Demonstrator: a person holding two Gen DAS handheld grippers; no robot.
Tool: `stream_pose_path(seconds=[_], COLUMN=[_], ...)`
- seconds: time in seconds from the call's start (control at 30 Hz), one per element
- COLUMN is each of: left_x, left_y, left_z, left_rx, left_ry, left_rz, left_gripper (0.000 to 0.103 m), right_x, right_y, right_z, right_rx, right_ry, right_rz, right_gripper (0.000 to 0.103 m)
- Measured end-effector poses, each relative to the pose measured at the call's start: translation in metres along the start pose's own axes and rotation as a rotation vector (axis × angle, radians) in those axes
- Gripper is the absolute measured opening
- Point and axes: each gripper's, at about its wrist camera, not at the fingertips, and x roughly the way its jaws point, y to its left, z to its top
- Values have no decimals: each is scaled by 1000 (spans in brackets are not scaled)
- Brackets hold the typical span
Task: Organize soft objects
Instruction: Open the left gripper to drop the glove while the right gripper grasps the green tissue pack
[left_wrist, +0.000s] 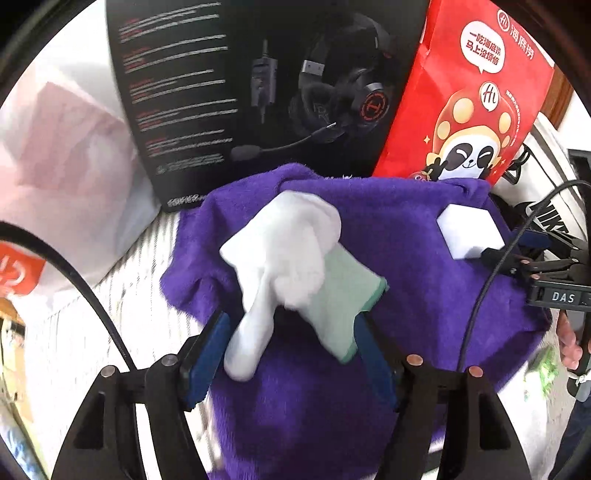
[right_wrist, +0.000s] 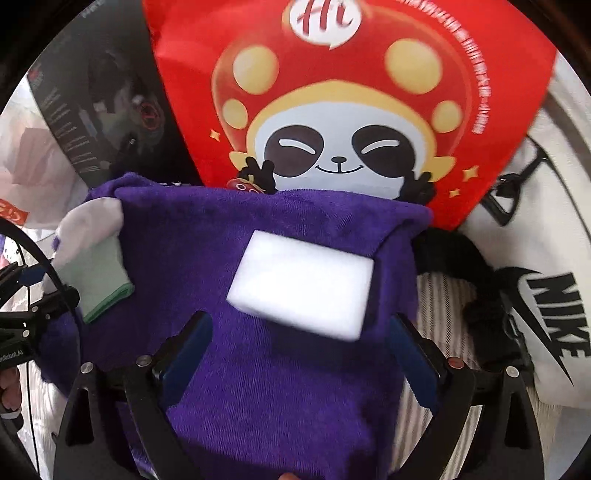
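Laying soft things on the towel (left_wrist: 388, 266) looks nearly done; left gripper (left_wrist: 291, 354) stands released, sock (left_wrist: 284, 251) loose between its jaws at frame centre; right gripper (right_wrist: 299, 354) spread, sponge (right_wrist: 299, 284) free ahead; next, withdraw cleanly.

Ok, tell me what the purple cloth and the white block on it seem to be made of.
Purple cloth: looks like terry or microfibre, matte, with a fuzzy looped pile and soft folds. White block: probably foam sponge, matte, with crisp edges and no visible sheen.
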Motion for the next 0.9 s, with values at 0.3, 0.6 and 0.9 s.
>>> stream_pose_path(seconds=[0.3, 0.6, 0.9], left_x=[-59, -111, -118], left_y=[1, -2, -21], left_z=[-30, -85, -148], left_rx=[-1, -12, -68], left_ry=[-16, -52, -5], left_rz=[37, 37, 10], left_gripper=[68, 71, 71], right_x=[-68, -94, -56], right_y=[-21, -41, -40], right_z=[-42, -134, -173], right_rx=[24, 60, 113], right_ry=[-76, -78, -52], right_rz=[9, -11, -25], right_gripper=[94, 95, 94])
